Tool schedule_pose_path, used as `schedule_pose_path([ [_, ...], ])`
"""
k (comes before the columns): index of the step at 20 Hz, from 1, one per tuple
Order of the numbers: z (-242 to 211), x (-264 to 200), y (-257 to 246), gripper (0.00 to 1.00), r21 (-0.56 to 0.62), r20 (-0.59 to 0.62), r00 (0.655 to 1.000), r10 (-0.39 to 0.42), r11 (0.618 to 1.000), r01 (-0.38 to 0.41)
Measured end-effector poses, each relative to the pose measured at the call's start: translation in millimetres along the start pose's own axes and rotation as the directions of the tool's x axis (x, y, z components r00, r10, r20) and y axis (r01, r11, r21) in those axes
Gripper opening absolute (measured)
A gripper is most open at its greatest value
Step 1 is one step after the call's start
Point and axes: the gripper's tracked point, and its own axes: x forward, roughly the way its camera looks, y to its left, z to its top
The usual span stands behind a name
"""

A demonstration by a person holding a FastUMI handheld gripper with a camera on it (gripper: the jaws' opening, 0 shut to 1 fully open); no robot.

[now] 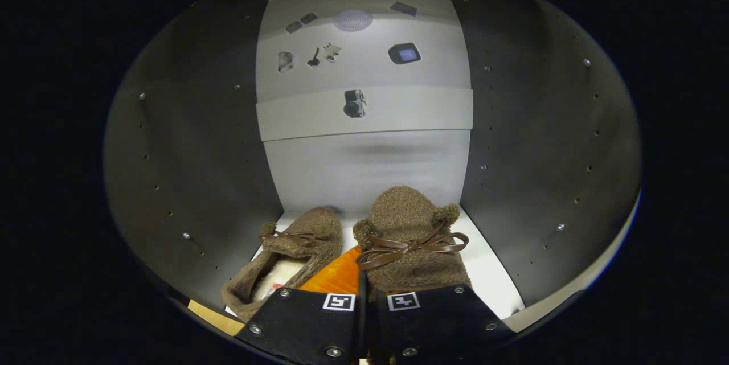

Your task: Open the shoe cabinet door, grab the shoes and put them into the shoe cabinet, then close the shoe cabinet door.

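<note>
Partly hidden: right shoe point(413, 234) behind gripper point(363, 302).

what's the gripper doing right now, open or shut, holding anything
Gripper: fingers close together, nearly shut; whether they pinch the right shoe just ahead of them, inside the cabinet, cannot be told.

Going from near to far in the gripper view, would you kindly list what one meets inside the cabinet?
Hand-held gripper, its fingers close together at the heel of the right shoe → the left shoe beside it on the white shelf floor → the cabinet's pale back wall.
</note>
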Motion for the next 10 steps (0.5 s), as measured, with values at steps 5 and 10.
schedule_pose_path([
  [5,-4,31,0,0.07,0.034,-0.033,0.999,0.016,0.999,-0.015],
  [10,-19,50,4,0.07,0.033,-0.072,0.997,0.027,0.999,-0.025],
])
